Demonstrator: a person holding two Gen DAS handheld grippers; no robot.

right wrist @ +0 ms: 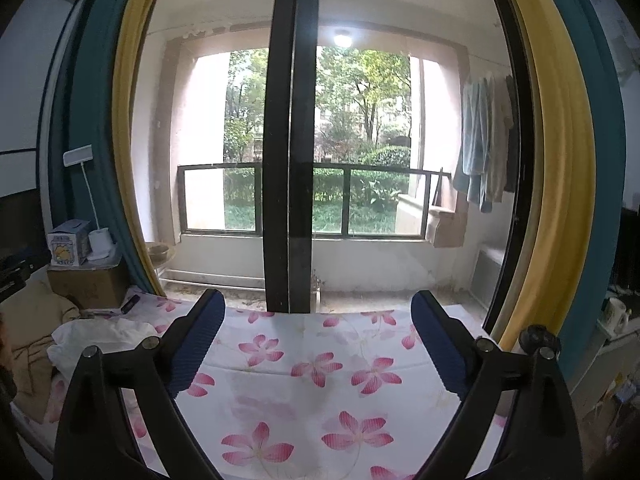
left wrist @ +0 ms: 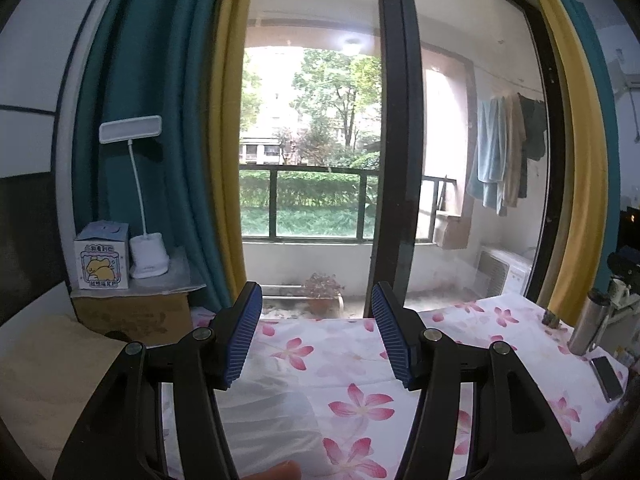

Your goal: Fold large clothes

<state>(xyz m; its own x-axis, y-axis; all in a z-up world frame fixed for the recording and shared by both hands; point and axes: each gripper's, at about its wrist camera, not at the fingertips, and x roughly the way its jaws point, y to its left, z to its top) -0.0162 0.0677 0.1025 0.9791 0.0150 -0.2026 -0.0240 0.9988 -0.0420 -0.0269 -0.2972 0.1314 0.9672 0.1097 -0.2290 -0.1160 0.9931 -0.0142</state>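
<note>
White garment lies crumpled and unfolded at the left of the floral bed sheet; your left gripper and right gripper both gape empty, so folding remains undone.

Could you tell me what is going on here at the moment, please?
A person holds a gripper in each hand over a bed with a pink-flowered sheet, facing a glass balcony door. The left gripper and right gripper are both open with nothing between their fingers. A white garment lies crumpled at the left of the bed beside a tan one; neither is being held, so folding is not under way right now.
</note>
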